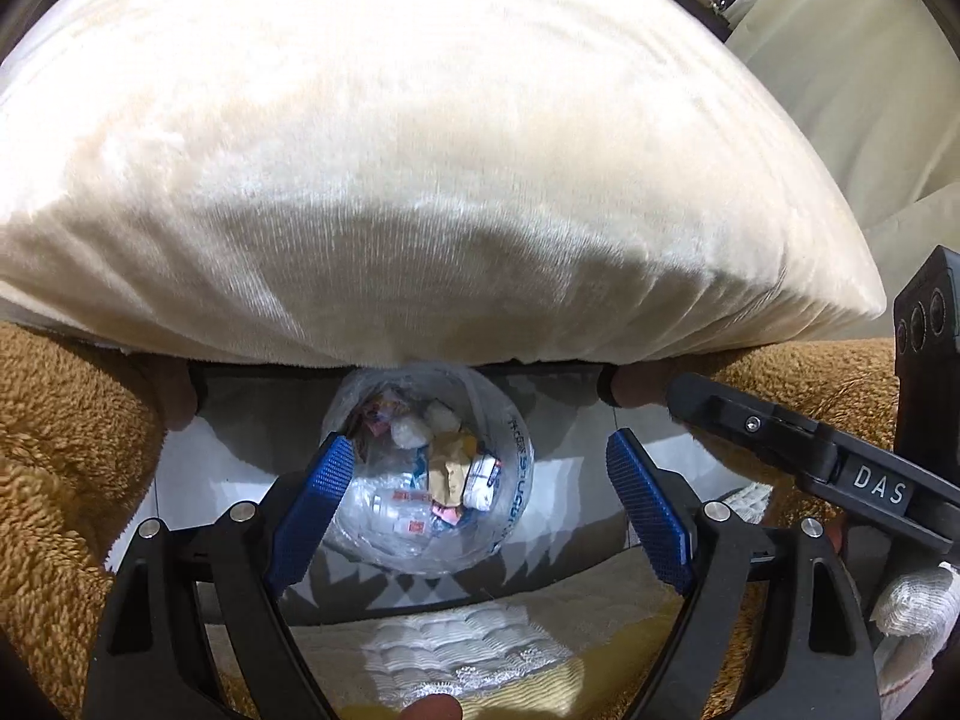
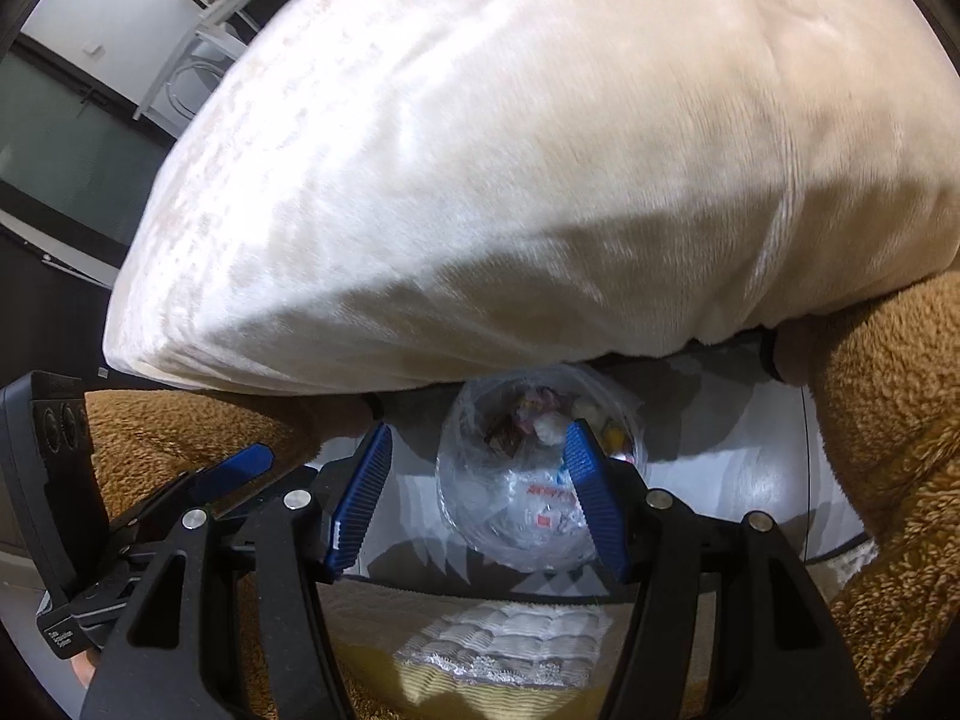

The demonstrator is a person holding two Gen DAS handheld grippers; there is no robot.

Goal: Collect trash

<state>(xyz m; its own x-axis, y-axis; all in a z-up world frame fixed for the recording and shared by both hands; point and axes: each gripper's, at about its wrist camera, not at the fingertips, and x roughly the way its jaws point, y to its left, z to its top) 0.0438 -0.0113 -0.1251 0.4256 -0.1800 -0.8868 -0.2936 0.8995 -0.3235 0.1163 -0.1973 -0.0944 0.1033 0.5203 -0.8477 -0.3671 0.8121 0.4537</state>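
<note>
A clear plastic trash bag, open at the top, sits on the floor below and holds several wrappers and crumpled tissues; it also shows in the right wrist view. My left gripper is open and empty above the bag. My right gripper is open and empty, with its right finger over the bag's rim. The right gripper's body shows at the right of the left wrist view, and the left gripper's blue pad shows at the left of the right wrist view.
A big cream plush cushion fills the upper half of both views. Brown fleece sleeves flank the grippers. A quilted white and yellow cloth lies below. A pale sofa is at the right.
</note>
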